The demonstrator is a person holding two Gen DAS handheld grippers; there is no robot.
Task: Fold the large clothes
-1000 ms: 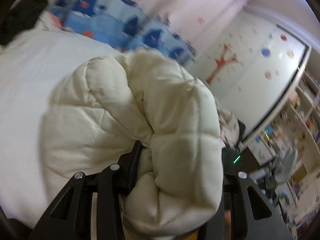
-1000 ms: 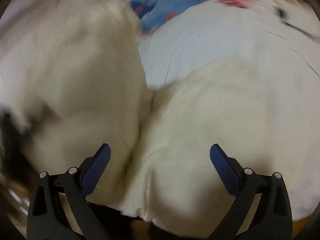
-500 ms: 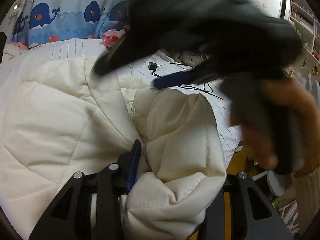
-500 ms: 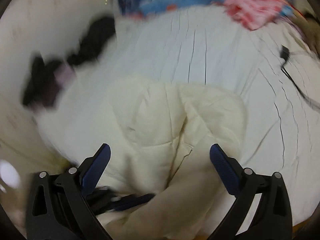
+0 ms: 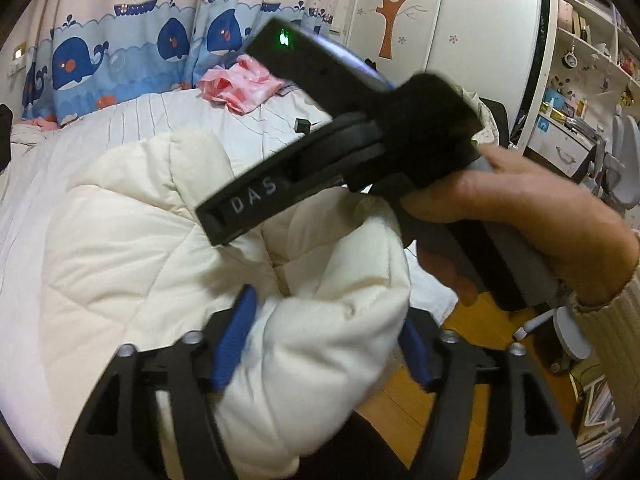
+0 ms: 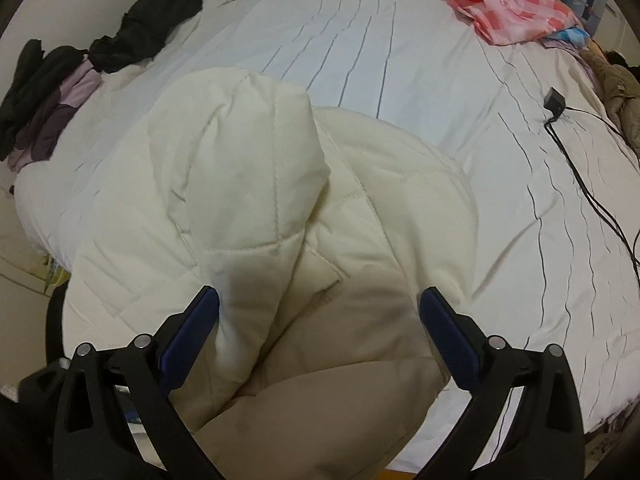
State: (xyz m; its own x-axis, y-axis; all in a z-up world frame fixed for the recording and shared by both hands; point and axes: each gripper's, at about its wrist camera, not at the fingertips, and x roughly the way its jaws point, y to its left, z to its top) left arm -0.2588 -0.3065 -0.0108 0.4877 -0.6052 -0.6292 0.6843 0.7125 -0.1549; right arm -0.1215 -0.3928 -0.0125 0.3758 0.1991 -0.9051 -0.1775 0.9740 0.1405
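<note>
A cream quilted puffer jacket (image 6: 248, 184) lies bunched on the white striped bed (image 6: 400, 64). In the left wrist view a puffy fold of the jacket (image 5: 320, 344) sits between the fingers of my left gripper (image 5: 324, 320). Its jaws are opening, and the right blue pad (image 5: 414, 354) shows free at the fold's edge. My right gripper (image 6: 319, 292) hovers over the jacket's near part, open wide, with fabric below it but nothing gripped. Its black housing (image 5: 340, 140), held by a hand (image 5: 520, 208), crosses the left wrist view.
A pink garment (image 6: 512, 8) lies at the far right of the bed, dark clothes (image 6: 140, 28) at the far left. A black charger with its cable (image 6: 554, 104) runs along the right side. Whale curtains (image 5: 120, 52), shelves (image 5: 592, 80) and wooden floor (image 5: 480, 360) lie beyond.
My left gripper's jaws have widened around the jacket fold and its right pad now shows. The right hand's tool has swung across the left wrist view, and the jacket has settled onto the bed.
</note>
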